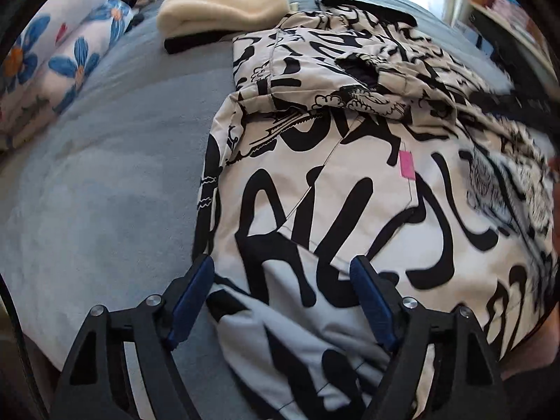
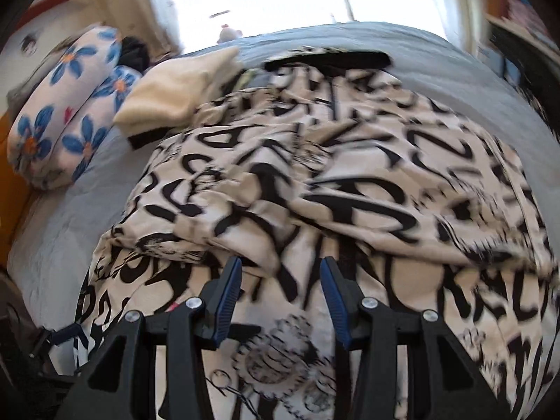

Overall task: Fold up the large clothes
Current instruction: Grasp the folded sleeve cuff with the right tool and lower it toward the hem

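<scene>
The left hand-held gripper (image 1: 281,274) hangs with its jaws spread wide and nothing pinched between them, above the near edge of the printed garment (image 1: 350,189), where a pale grey inner face is turned up. Only the left wrist view shows that grey underside, a small pink tag (image 1: 407,163) on a pocket seam, and a cuffed sleeve (image 1: 357,66) folded across the upper part.

The right hand-held gripper (image 2: 281,273) has its jaws partly apart over the cloth, the pads pressing on nothing. Its view alone shows a gear-like print (image 2: 276,350) just beyond the fingers, and much of the fabric there is blurred.

The garment (image 2: 315,182) is cream with heavy black lettering, lying rumpled and partly folded over itself on the blue-grey bed (image 1: 105,161). Beyond it lies a folded cream fleece (image 1: 224,7), touching the garment's far corner. Flowered pillows (image 1: 59,52) lie along the bed's left side.
</scene>
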{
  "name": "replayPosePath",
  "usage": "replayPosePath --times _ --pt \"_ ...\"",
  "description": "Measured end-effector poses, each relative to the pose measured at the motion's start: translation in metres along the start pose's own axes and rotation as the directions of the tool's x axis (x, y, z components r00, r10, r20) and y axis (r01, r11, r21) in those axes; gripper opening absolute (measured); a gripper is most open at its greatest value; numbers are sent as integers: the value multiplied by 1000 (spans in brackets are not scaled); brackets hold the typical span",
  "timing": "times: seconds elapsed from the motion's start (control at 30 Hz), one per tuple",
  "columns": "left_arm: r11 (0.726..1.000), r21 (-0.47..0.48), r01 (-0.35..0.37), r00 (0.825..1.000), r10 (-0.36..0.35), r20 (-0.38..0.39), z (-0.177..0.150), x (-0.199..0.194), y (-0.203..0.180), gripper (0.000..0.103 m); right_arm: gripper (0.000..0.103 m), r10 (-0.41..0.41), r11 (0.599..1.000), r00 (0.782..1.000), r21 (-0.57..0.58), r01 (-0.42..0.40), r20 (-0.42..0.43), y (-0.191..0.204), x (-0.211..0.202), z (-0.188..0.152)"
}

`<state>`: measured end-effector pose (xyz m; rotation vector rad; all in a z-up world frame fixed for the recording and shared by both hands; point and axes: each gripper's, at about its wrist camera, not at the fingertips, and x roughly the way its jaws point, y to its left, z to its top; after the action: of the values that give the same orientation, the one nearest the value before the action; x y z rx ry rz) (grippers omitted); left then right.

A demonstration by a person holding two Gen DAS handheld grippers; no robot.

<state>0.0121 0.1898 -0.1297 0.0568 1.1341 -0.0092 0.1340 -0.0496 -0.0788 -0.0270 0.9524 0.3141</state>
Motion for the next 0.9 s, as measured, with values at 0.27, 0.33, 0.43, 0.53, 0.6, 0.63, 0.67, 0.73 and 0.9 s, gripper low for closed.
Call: replayPosePath --times 0.27,0.33,0.43,0.53,0.6,0.63,0.67,0.73,0.9 --pt "998 -5 -63 998 64 28 4 -17 13 80 57 36 969 998 -244 -47 -51 49 41 19" --pt "997 -63 -35 999 37 29 10 -19 25 80 57 13 953 996 -302 -38 -84 59 57 18" --pt "994 -104 -10 999 16 50 21 -22 33 80 57 -66 925 992 -380 20 -109 72 78 15" --pt "993 -118 8 996 3 88 36 -25 34 80 39 -61 920 990 -391 5 -130 73 83 17" --pt "992 -125 19 994 -6 105 45 -25 32 80 12 -46 933 989 -361 -8 -140 71 76 28" --pt "991 -129 28 994 -13 110 48 -26 31 80 12 -39 938 992 -347 -6 -122 69 69 36" --pt "990 -134 45 993 -29 116 54 -26 29 80 11 -2 951 996 -309 -24 -84 63 53 47" --pt "989 -136 61 990 -44 131 60 -28 26 80 11 54 971 999 -231 -52 0 47 19 65" --pt "990 -116 74 986 -55 157 70 -30 16 80 11 101 994 981 24 -107 166 -32 -48 83"
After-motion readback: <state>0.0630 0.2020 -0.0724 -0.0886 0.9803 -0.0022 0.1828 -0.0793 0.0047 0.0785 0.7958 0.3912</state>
